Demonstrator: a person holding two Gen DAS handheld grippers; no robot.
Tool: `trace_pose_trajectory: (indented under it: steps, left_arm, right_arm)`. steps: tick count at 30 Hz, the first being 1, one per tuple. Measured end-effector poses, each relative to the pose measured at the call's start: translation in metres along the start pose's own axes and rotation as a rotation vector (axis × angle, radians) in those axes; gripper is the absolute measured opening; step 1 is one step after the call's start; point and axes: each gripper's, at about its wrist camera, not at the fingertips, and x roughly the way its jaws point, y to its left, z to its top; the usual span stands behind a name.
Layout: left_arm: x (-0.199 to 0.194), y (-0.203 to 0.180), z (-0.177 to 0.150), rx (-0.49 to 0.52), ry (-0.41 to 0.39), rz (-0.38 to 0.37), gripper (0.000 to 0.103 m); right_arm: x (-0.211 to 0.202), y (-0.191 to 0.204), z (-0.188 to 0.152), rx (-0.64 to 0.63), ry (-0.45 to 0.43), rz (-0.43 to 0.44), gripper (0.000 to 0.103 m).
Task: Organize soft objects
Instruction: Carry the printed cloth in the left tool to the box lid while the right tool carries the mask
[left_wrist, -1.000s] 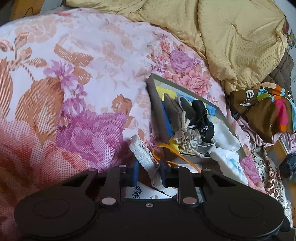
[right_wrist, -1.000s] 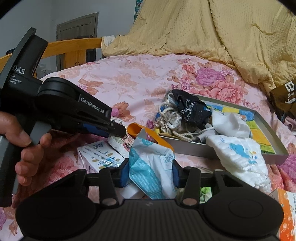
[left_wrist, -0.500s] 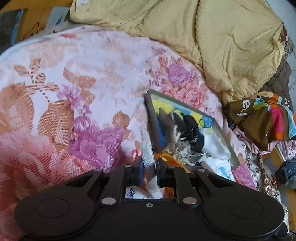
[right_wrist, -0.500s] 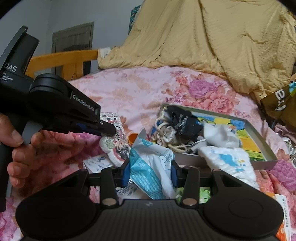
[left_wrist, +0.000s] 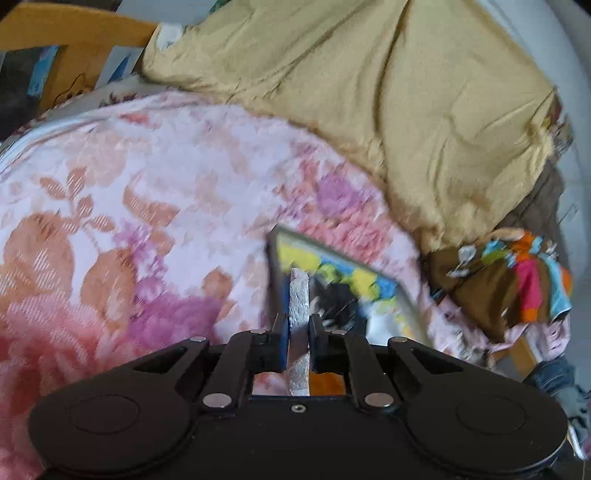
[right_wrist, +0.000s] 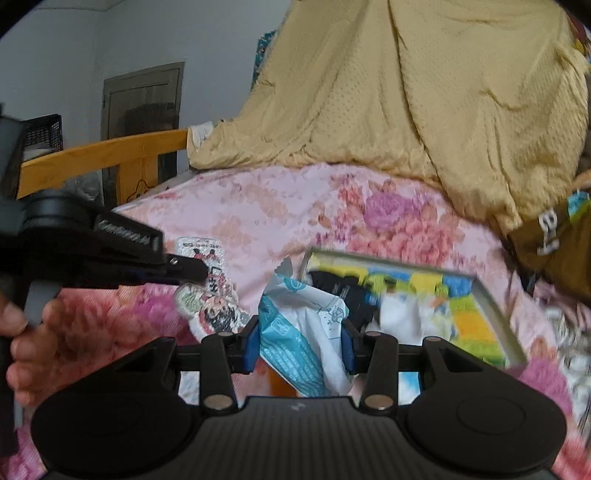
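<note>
My left gripper (left_wrist: 298, 322) is shut on a flat padded cloth with a cartoon print (left_wrist: 299, 306), seen edge-on in the left wrist view. In the right wrist view the same cloth (right_wrist: 208, 291) hangs from the left gripper (right_wrist: 197, 269) above the bed. My right gripper (right_wrist: 299, 339) is shut on a blue-and-white soft packet (right_wrist: 299, 332), held above the bed in front of the tray. A grey-rimmed tray (right_wrist: 495, 314) with a colourful base holds several soft items, including a black pouch (right_wrist: 347, 291); it also shows in the left wrist view (left_wrist: 271, 273).
A floral pink bedcover (right_wrist: 295, 206) lies under everything. A tan quilt (right_wrist: 424, 92) is heaped at the back. A brown multicoloured cloth (left_wrist: 517, 288) lies right of the tray. A wooden bed rail (right_wrist: 103, 155) runs at the back left.
Both grippers have risen from the bed with their loads. The left one closed on the printed cloth and lifted it; the right one lifted the packet. The views are motion-blurred.
</note>
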Motion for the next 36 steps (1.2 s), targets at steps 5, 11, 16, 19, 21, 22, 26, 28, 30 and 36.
trace_pose_trajectory:
  steps: [5,11,16,19,21,22,26,28,30,36]
  left_arm:
    - [0.003,-0.004,0.005,0.024,-0.055,-0.044,0.011]
    - [0.027,-0.014,0.018,0.056,-0.072,-0.084,0.011]
    - [0.056,-0.041,0.035,0.111,-0.124,-0.145,0.011]
    - [0.086,-0.050,0.044,0.073,-0.119,-0.179,0.011]
    - [0.101,-0.054,0.046,0.086,-0.104,-0.201,0.011]
    - [0.108,-0.056,0.045,0.107,-0.092,-0.196,0.011]
    - [0.130,-0.045,0.040,0.064,-0.046,-0.213,0.011]
    - [0.139,-0.039,0.036,0.064,-0.026,-0.218,0.011]
    - [0.148,-0.032,0.034,0.048,-0.012,-0.216,0.011]
    - [0.166,-0.016,0.029,-0.001,0.025,-0.200,0.011]
  right_arm:
    - [0.020,-0.021,0.016,-0.039,-0.033,-0.025,0.046]
    - [0.045,-0.052,0.012,0.044,-0.114,-0.033,0.046]
    - [0.066,-0.078,0.017,0.114,-0.136,-0.041,0.046]
    - [0.076,-0.097,0.018,0.182,-0.141,-0.035,0.046]
    - [0.084,-0.110,0.017,0.226,-0.133,-0.031,0.046]
    - [0.089,-0.114,0.015,0.244,-0.127,-0.027,0.046]
    - [0.111,-0.124,0.014,0.284,-0.090,-0.012,0.046]
    - [0.119,-0.125,0.015,0.301,-0.077,0.003,0.046]
    - [0.126,-0.123,0.015,0.317,-0.063,0.018,0.046]
    - [0.144,-0.119,0.011,0.322,-0.010,0.010,0.047]
